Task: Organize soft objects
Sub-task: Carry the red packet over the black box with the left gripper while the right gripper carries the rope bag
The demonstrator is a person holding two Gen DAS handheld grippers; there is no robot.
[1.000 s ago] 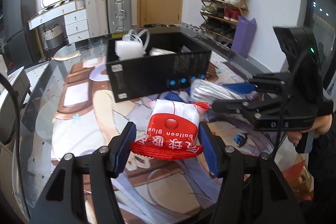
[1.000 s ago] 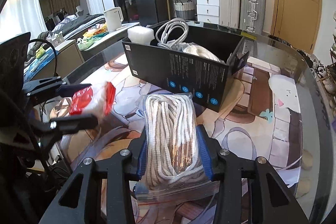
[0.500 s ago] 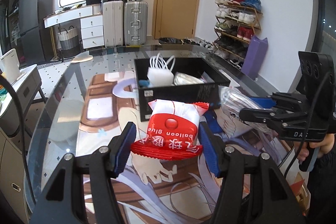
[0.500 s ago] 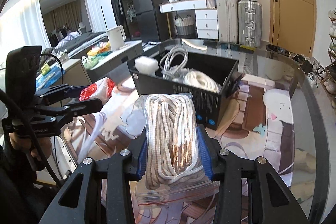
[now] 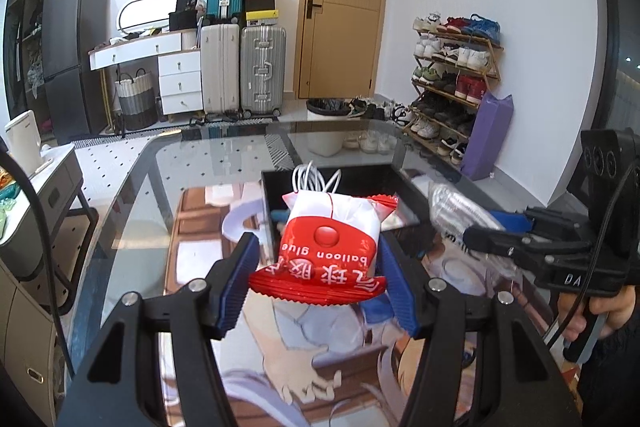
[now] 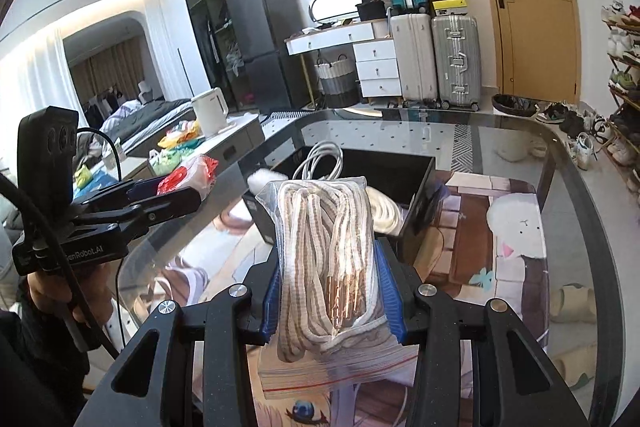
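My left gripper [image 5: 318, 281] is shut on a red and white "balloon glue" packet [image 5: 330, 247], held in the air above the glass table. My right gripper [image 6: 332, 297] is shut on a clear zip bag of striped cord [image 6: 328, 259], also lifted. An open black box [image 6: 416, 183] stands on the table ahead of both; it holds white cables [image 6: 322, 159], a white foam piece [image 6: 260, 181] and a cream rope coil [image 6: 384, 213]. In the left wrist view the box [image 5: 360, 175] is partly hidden behind the packet and the right gripper [image 5: 500, 231] is at the right.
The glass table [image 6: 568, 187] carries a cartoon-printed mat [image 6: 504, 227]. Its curved far edge lies beyond the box. Suitcases [image 5: 244, 71], a drawer unit, a shoe rack [image 5: 452, 75] and a door stand in the room behind. The left gripper [image 6: 168, 201] shows at the left of the right wrist view.
Both grippers have risen and drawn back from the black box, each still holding its item. The box now looks smaller and lower in both views.
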